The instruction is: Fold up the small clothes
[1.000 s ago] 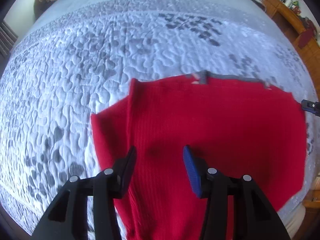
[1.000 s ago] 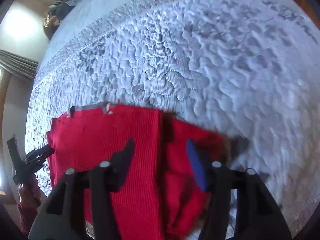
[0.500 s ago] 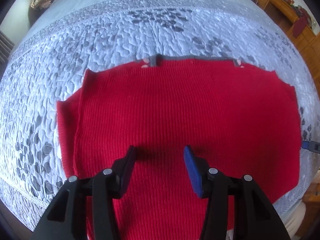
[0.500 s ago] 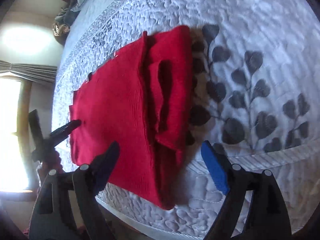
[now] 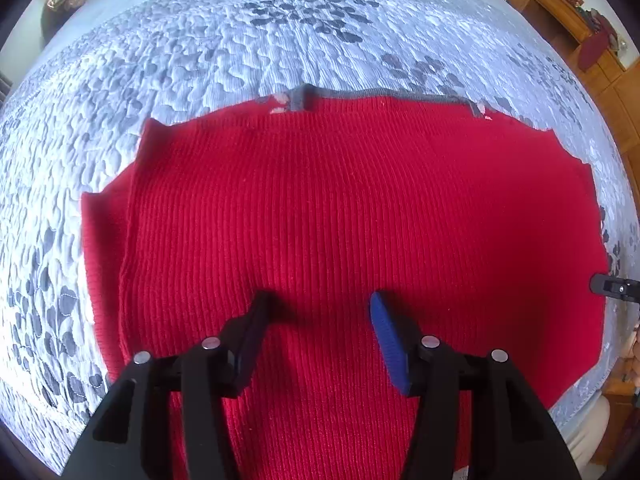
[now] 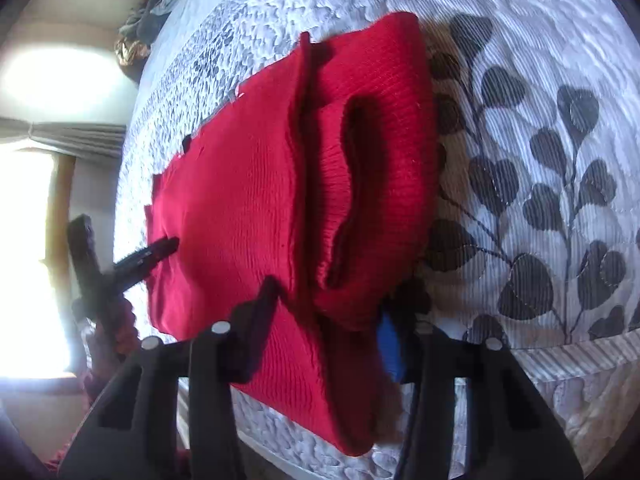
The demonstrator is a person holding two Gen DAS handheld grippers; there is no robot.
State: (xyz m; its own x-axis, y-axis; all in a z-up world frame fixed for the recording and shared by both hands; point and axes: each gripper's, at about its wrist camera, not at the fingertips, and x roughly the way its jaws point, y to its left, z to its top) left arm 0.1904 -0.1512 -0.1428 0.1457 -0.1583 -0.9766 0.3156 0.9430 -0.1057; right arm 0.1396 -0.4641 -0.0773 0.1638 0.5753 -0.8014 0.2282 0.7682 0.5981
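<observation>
Left wrist view: left gripper (image 5: pixel 320 320) points forward over the near half of the red sweater (image 5: pixel 360 208), fingers spread w/ a wide gap, nothing between them; whether the tips touch the knit can't be told. Black finger (image 5: pixel 250 340) on one side, blue-padded finger (image 5: pixel 388 344) on the other, both aimed toward the grey neckline trim (image 5: pixel 384 94) at the garment's far edge. Sweater lies flat on the grey-white quilted bedspread (image 5: pixel 200 60), near hem hanging toward the bed edge, a sleeve layer sticking out at the left side. Tip of the right gripper (image 5: pixel 614 286) just shows at the sweater's right edge. Wooden dresser (image 5: pixel 568 8) behind the bed, top right. Right wrist view: right gripper (image 6: pixel 328 320) comes in low at the bed edge on the sweater's (image 6: pixel 240 184) sleeve-side end; jaws apart but straddling a bunched fold (image 6: pixel 344 200) of red knit that sits between black finger (image 6: pixel 260 312) and blue pad (image 6: pixel 390 344); not clamped, pads look apart from the cloth on at least the black side. Bedspread (image 6: pixel 540 160) w/ dark leaf print to the right. Left gripper (image 6: pixel 148 256) at far left, held by a hand (image 6: pixel 108 344) in a red cuff, tips at the sweater's opposite edge. Bright window (image 6: pixel 28 240) behind it.
</observation>
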